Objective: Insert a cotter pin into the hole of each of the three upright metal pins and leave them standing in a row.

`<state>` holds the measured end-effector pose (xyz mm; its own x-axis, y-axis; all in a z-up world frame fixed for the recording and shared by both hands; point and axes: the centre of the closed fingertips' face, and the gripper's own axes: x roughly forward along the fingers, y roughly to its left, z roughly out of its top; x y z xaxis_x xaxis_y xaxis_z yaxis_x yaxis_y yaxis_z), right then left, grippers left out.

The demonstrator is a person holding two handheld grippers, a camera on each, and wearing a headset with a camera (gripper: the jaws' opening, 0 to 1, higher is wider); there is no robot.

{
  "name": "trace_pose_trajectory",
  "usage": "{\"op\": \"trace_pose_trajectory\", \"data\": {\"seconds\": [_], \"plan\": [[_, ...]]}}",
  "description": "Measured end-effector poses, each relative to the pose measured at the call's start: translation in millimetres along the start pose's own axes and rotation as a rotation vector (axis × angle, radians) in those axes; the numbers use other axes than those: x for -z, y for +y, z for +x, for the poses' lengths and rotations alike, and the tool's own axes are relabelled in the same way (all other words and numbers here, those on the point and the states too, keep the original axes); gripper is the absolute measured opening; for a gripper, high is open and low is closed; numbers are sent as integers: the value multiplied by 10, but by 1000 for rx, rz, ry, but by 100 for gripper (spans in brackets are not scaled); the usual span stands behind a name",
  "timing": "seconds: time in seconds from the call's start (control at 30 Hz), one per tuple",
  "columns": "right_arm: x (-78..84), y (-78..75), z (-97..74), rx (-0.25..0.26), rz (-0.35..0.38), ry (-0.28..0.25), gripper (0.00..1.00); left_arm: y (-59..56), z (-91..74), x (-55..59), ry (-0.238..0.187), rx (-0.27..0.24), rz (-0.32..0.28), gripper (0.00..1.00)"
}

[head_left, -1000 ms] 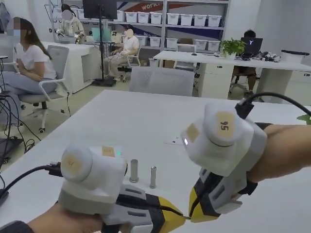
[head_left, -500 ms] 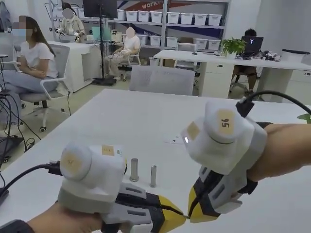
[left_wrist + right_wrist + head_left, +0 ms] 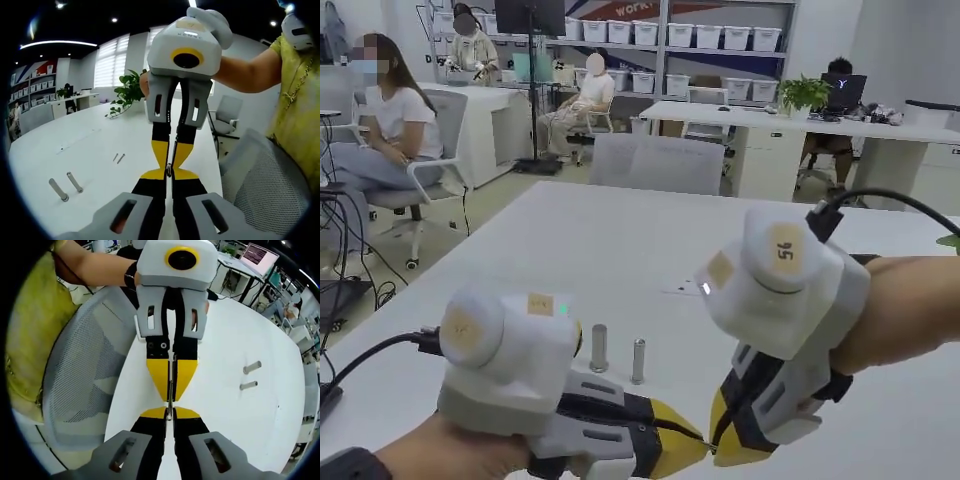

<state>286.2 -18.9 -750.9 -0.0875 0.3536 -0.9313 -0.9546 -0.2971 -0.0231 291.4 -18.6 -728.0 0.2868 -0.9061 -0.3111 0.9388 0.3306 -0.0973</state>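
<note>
Pinching tip to tip at the bottom centre of the head view, the left hand-held gripper [image 3: 703, 448] and right hand-held gripper [image 3: 718, 446] are both clamping their jaws together on one thin metal sliver, seemingly a cotter pin [image 3: 170, 411], over the desk [image 3: 570, 250] near its edge. Two pins [image 3: 599, 348] [image 3: 639, 360] are standing upright, side by side, just left of centre, and two loose cotter pins [image 3: 118, 158] are lying further back in the left gripper view. If one grip is twisting against the other, the sliver is likely bending or slipping, and a drop here could be sending it off the desk. I am counting two pins, not three, and their holes are too small to make out. Which jaws are truly bearing the sliver I cannot tell.
</note>
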Motion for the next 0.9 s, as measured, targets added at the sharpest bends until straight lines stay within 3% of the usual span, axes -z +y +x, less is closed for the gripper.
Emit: {"op": "trace_pose_trajectory", "data": {"seconds": [0.27,0.7,0.9], "plan": [[-2,-21,-27,31,-21,9,4,16,-3,11,8,-6,1,0],[-18,-48,-32,67,-77,21,3,36,-23,39,18,-1,-97,3],[-34,-57,-38,80,-105,22,3,35,-36,-10,-2,5,-152,4]]}}
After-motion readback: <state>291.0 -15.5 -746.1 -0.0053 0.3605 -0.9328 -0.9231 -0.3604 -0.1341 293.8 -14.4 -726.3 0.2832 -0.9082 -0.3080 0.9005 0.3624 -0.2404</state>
